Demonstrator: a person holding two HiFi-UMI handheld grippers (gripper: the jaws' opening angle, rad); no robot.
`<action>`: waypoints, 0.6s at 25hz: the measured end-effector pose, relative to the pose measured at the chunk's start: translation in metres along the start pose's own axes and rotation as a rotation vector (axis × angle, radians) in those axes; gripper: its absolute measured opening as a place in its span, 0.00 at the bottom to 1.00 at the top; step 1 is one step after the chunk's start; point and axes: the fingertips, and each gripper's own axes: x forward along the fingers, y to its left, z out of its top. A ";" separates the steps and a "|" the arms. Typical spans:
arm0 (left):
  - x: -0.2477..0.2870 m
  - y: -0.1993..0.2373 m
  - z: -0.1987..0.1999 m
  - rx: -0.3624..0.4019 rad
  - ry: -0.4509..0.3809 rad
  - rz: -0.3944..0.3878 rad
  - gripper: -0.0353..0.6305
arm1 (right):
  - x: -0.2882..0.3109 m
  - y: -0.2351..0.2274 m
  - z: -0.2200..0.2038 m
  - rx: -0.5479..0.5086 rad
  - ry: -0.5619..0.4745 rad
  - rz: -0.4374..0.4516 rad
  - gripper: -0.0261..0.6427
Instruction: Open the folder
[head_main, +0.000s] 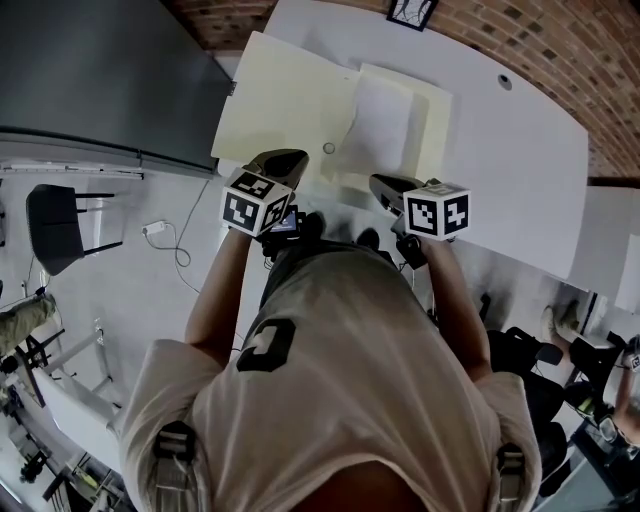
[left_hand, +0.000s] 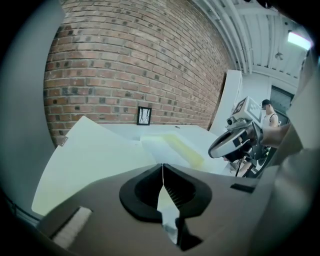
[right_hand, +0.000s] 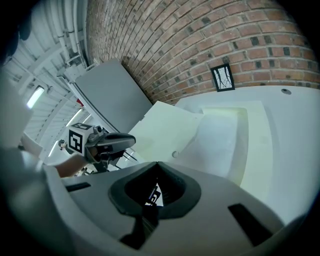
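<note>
The pale yellow folder (head_main: 290, 105) lies open on the white table (head_main: 530, 150), its flap spread to the left and white sheets (head_main: 385, 125) on its right half. In the left gripper view the same folder (left_hand: 95, 155) fills the near table; in the right gripper view its flap (right_hand: 160, 127) and sheets (right_hand: 220, 140) show. My left gripper (head_main: 290, 160) hangs shut and empty over the folder's near edge. My right gripper (head_main: 385, 185) is shut and empty just right of it. Each gripper's own view shows its jaws meeting at a closed seam (left_hand: 162, 167) (right_hand: 157, 165).
A small framed picture (head_main: 412, 12) leans on the brick wall at the table's far edge. A grey panel (head_main: 100, 80) stands left of the table. A chair (head_main: 60, 225) and cable lie on the floor at left. A round cable hole (head_main: 505, 82) is in the tabletop.
</note>
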 end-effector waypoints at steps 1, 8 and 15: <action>0.000 0.000 0.001 0.003 0.000 0.000 0.06 | 0.000 0.001 0.000 0.001 -0.001 0.001 0.05; -0.005 0.004 0.005 0.016 -0.016 0.012 0.06 | 0.004 0.004 -0.002 -0.024 0.018 -0.004 0.05; -0.013 0.019 -0.002 0.000 -0.011 0.045 0.06 | 0.014 0.006 -0.003 -0.036 0.048 0.007 0.05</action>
